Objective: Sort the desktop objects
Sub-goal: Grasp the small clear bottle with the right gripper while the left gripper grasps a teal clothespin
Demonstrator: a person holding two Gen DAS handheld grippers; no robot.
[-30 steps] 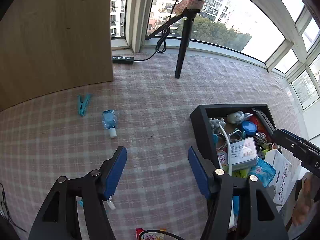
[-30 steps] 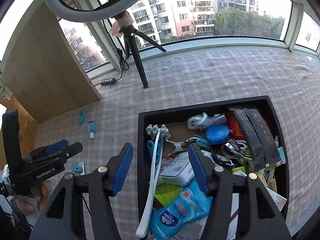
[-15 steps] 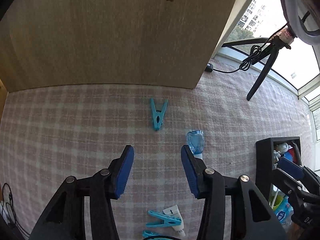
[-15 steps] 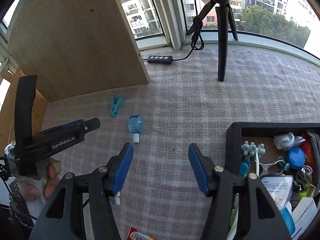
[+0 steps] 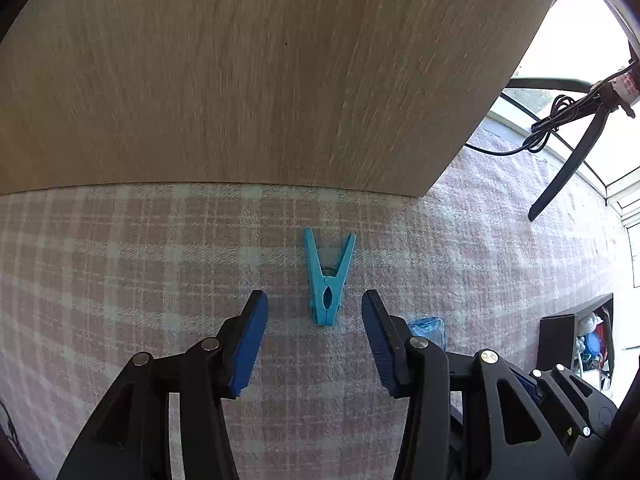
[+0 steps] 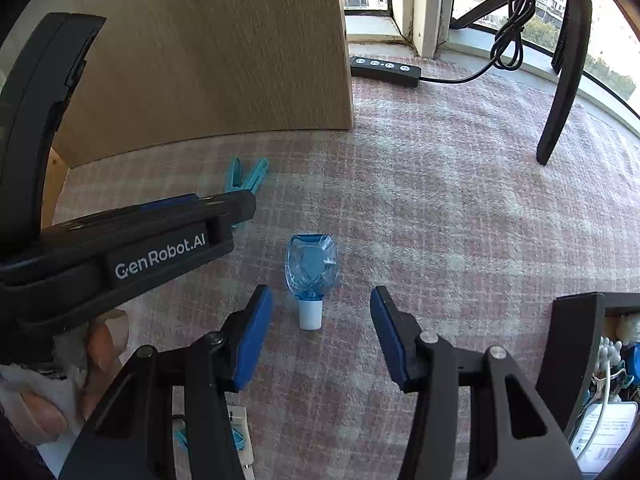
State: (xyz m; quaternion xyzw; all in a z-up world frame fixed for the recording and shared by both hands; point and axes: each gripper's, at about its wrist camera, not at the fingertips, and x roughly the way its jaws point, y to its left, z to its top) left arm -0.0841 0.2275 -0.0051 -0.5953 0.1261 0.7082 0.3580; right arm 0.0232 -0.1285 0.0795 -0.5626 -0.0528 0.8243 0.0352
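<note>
Clothespin point(image 5: 328, 280), turquoise, lies flat on the pink plaid table point(image 5: 120, 264) just ahead of the left gripper point(image 5: 314, 338), whose fingers are spread and empty. Right gripper point(image 6: 322, 336) fingers, likewise spread, flank a small blue bottle's point(image 6: 311, 266) white cap.

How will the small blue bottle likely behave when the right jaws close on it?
The bottle looks like clear, faceted, glossy plastic, so probably light and rigid, perhaps slippery. It lies on its side on the cloth, white cap toward the open right gripper, so it may skid or twist.
</note>
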